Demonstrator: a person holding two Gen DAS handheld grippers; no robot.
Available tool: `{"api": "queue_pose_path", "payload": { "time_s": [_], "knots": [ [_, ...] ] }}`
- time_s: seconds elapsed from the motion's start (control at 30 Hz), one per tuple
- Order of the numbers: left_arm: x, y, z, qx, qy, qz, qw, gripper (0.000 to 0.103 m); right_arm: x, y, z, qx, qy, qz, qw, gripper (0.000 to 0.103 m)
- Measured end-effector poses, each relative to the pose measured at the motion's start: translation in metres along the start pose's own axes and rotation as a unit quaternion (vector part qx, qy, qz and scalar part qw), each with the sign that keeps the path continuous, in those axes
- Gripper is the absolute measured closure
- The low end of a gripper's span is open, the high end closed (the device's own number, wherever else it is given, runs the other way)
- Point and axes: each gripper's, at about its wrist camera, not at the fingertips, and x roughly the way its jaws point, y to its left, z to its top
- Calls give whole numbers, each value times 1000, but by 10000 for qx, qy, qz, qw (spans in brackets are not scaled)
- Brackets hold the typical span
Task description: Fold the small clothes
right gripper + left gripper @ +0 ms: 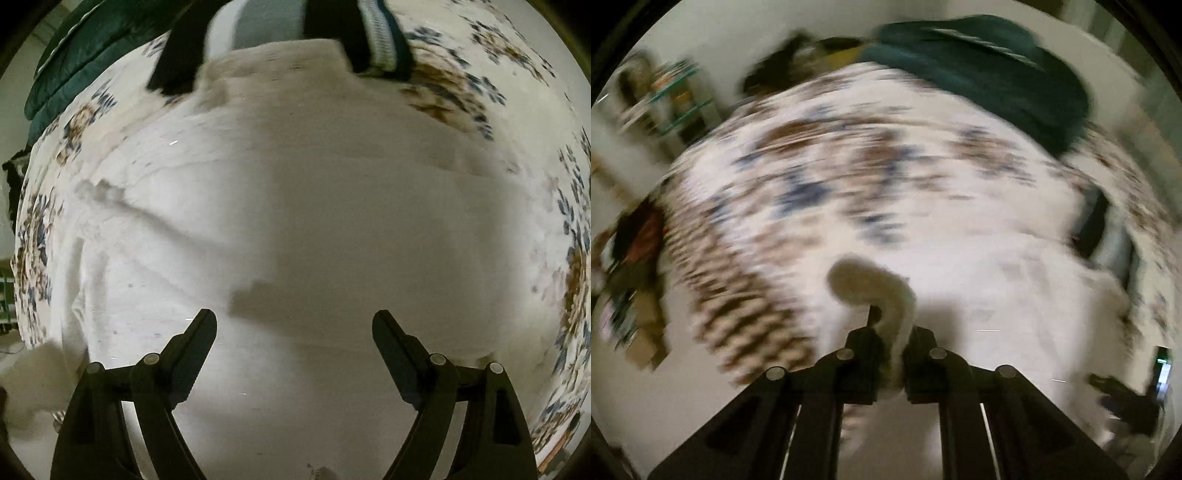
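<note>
The left gripper [892, 332] has its black jaws pinched tight on a rolled fold of a white cloth garment [875, 288], lifting that edge above a bed covered by a white sheet with blue and brown flower print [820, 155]; this view is heavily blurred. The rest of the white garment [295, 206] lies spread flat across the sheet. Above it, the right gripper [294, 325] hovers with jaws spread wide, holding nothing. A dark green quilted blanket [990, 70] sits bunched at the bed's far edge.
</note>
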Motion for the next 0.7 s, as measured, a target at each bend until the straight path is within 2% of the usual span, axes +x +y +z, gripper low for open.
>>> {"api": "queue_pose_path", "payload": {
  "time_s": [0.1, 0.13, 0.17, 0.3, 0.43, 0.5, 0.53, 0.6, 0.63, 0.67, 0.7],
  "knots": [
    [4, -87, -3, 641, -42, -629, 9959, 96, -3, -41, 2, 308, 19, 102, 9995, 15],
    [5, -125, -10, 938, -49, -874, 9917, 96, -4, -58, 2, 440, 24, 125, 9990, 15],
    [4, -144, -13, 1063, -43, -988, 9894, 96, -5, -71, 1, 539, 25, 133, 9985, 15],
    [6, -257, -46, 1861, 139, -1735, 9670, 96, -13, -133, -6, 965, 38, 119, 9953, 15],
    [12, -333, -77, 2469, 433, -2127, 9444, 92, -17, -177, -12, 1285, 41, 116, 9916, 15],
    [15, -351, -84, 2567, 419, -2247, 9391, 89, -21, -196, -15, 1425, 21, 165, 9897, 15],
    [16, -354, -84, 2548, 398, -2288, 9387, 84, -24, -208, -16, 1497, 5, 202, 9885, 15],
    [16, -352, -79, 2430, 375, -2418, 9387, 58, -28, -217, -19, 1605, -24, 290, 9866, 15],
    [19, -345, -72, 2354, 326, -2400, 9412, 47, -31, -226, -19, 1679, -64, 423, 9849, 15],
    [20, -337, -66, 2306, 287, -2352, 9437, 21, -35, -227, -20, 1731, -88, 503, 9836, 15],
    [20, -333, -67, 2269, 232, -2307, 9459, 16, -38, -229, -19, 1793, -110, 604, 9819, 15]
  ]
}}
